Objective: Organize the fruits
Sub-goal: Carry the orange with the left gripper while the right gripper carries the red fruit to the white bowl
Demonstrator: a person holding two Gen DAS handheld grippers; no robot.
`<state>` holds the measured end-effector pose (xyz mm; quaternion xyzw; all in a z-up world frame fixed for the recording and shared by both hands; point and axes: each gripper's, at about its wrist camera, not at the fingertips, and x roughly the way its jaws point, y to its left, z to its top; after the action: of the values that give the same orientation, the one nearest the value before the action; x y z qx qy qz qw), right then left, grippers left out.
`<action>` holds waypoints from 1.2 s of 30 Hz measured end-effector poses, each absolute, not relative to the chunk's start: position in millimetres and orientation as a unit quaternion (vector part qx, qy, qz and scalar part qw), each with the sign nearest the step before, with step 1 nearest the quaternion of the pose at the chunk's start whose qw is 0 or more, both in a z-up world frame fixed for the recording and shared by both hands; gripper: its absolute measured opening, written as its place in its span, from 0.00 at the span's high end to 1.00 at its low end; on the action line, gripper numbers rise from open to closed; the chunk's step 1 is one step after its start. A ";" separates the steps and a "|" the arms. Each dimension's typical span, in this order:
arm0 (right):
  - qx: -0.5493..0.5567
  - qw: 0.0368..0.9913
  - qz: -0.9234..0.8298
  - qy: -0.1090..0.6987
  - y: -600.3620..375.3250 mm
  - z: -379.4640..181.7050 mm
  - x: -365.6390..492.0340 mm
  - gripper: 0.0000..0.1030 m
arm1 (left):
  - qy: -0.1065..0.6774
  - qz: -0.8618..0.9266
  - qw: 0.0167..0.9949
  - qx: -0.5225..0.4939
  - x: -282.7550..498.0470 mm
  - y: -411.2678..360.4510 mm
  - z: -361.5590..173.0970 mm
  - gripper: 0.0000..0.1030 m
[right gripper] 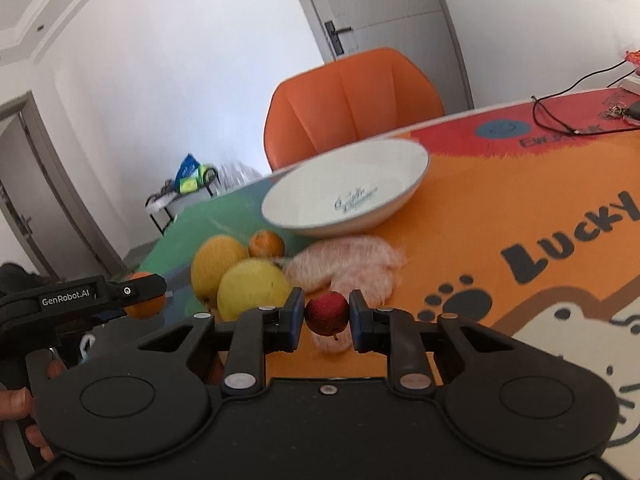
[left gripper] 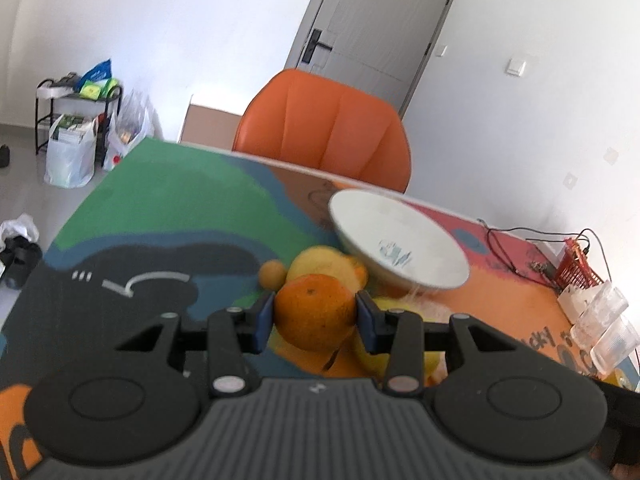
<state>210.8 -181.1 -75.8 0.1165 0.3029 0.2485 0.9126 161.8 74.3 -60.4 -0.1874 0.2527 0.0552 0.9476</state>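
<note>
My left gripper (left gripper: 315, 316) is shut on an orange (left gripper: 314, 312) and holds it above the table, near the fruit pile. My right gripper (right gripper: 326, 314) is shut on a small red apple (right gripper: 327, 313), lifted above pink foam fruit nets (right gripper: 348, 264). A white bowl (right gripper: 348, 190) stands empty behind the fruit; it also shows in the left wrist view (left gripper: 396, 244). Two yellow pears (right gripper: 252, 286) and a small orange (right gripper: 267, 244) lie left of the nets. The left gripper with its orange (right gripper: 144, 302) shows at the left of the right wrist view.
An orange chair (right gripper: 352, 104) stands behind the colourful table mat (right gripper: 520, 200). Clear plastic cups (left gripper: 604, 324) and a red basket (left gripper: 576, 268) stand at the right edge, with black cables (right gripper: 568, 120) nearby. A rack and bags (left gripper: 76, 132) are on the floor.
</note>
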 end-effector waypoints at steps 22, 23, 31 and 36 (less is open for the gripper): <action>0.138 0.928 0.249 0.240 -198.8 -33.2 242.3 0.78 | 0.228 0.012 0.966 -0.123 219.9 33.7 -12.5 0.60; 0.137 0.929 0.250 0.236 -199.1 -30.3 243.8 0.78 | 0.229 0.009 0.966 -0.122 224.1 33.3 -11.0 0.60; 0.137 0.933 0.251 0.217 -196.9 -17.6 261.1 0.78 | 0.234 0.001 0.966 -0.113 260.4 34.1 -3.1 0.60; 0.138 0.929 0.253 0.231 -191.0 -24.1 280.0 0.78 | 0.245 0.004 0.962 -0.117 287.5 37.0 -4.5 0.60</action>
<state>280.0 -191.0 -24.1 0.1376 0.2305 0.2531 0.9294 287.5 37.0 -4.5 -0.1167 0.2450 0.0044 0.9625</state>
